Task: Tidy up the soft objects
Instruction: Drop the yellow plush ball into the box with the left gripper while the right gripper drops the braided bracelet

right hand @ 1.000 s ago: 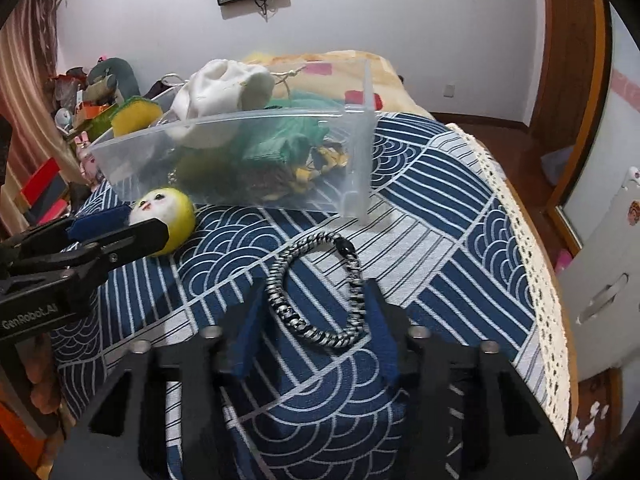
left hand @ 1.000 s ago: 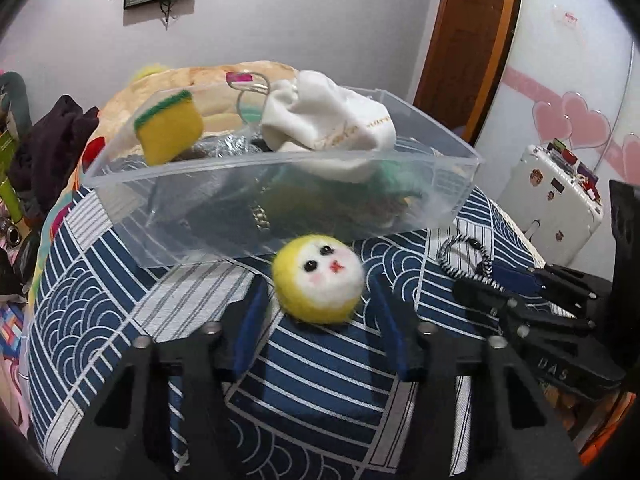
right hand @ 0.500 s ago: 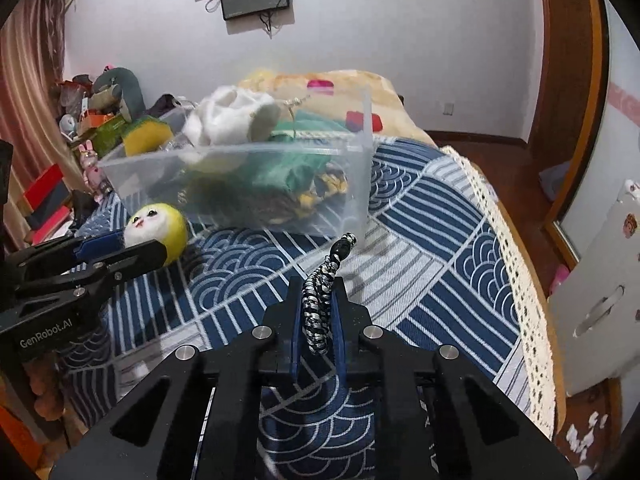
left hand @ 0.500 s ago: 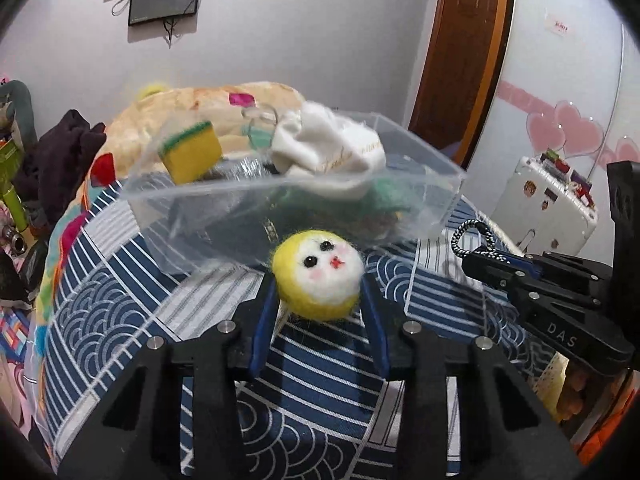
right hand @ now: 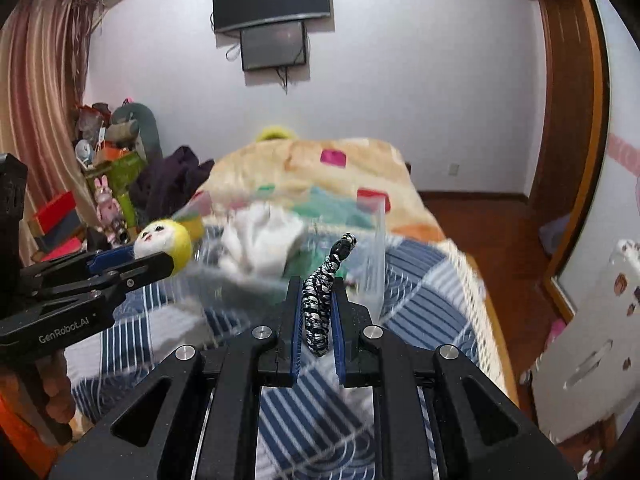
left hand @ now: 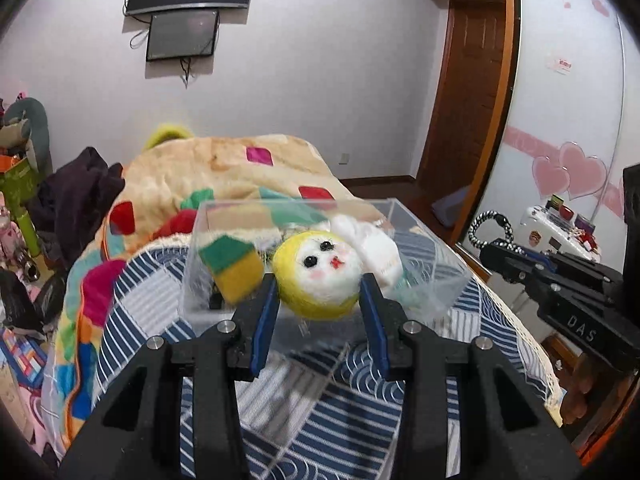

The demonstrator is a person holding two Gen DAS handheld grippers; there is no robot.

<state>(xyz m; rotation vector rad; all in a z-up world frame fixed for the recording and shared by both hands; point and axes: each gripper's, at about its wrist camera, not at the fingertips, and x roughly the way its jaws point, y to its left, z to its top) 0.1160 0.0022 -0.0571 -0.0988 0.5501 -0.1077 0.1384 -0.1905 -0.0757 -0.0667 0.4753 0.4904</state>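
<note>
Plush ball between left hand-held gripper pads

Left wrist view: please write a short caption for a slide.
Left hand-held gripper holds a yellow felt doll head before the clear storage box.

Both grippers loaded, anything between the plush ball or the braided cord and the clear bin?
Nothing visible blocks either. The left gripper holds the plush ball before the clear bin, whose top is open; the right gripper holds the braided cord near it.

Left claw clamped, half-spread; right claw pinched nearly closed
</note>
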